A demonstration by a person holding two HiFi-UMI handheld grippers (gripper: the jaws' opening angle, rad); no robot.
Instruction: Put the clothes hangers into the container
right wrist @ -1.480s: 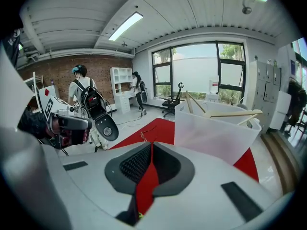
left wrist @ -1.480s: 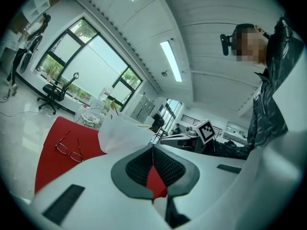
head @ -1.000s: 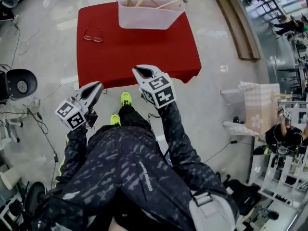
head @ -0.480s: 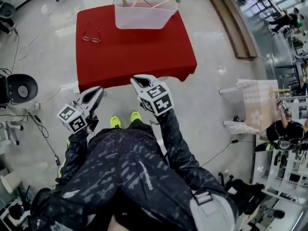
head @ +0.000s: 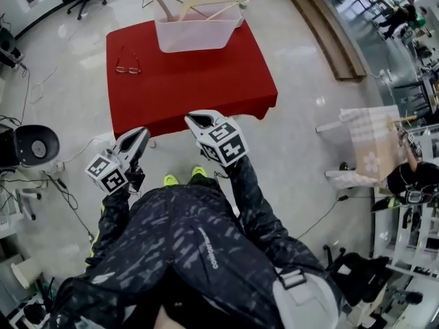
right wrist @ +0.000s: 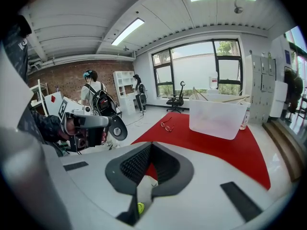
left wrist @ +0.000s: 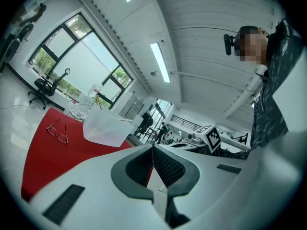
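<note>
A clear plastic container point(head: 197, 31) stands at the far edge of the red table point(head: 188, 88), with wooden hangers point(head: 199, 5) sticking out of its top. In the right gripper view the container point(right wrist: 218, 115) and hangers point(right wrist: 230, 98) lie far ahead. My left gripper point(head: 142, 136) hovers just short of the table's near edge, shut and holding nothing. My right gripper point(head: 197, 119) is at that near edge, also shut and holding nothing. From the left gripper view, the container point(left wrist: 106, 128) sits far off beyond the closed jaws.
A pair of glasses point(head: 128, 66) lies on the table's left part. A black chair point(head: 31, 142) and cables are on the floor at the left. A small table with patterned cloth point(head: 370, 149) stands at the right. A person with a backpack point(right wrist: 96, 97) is further back.
Both grippers have drawn back a little toward the table's near edge. The person's feet have come side by side. More of the container shows at the top.
</note>
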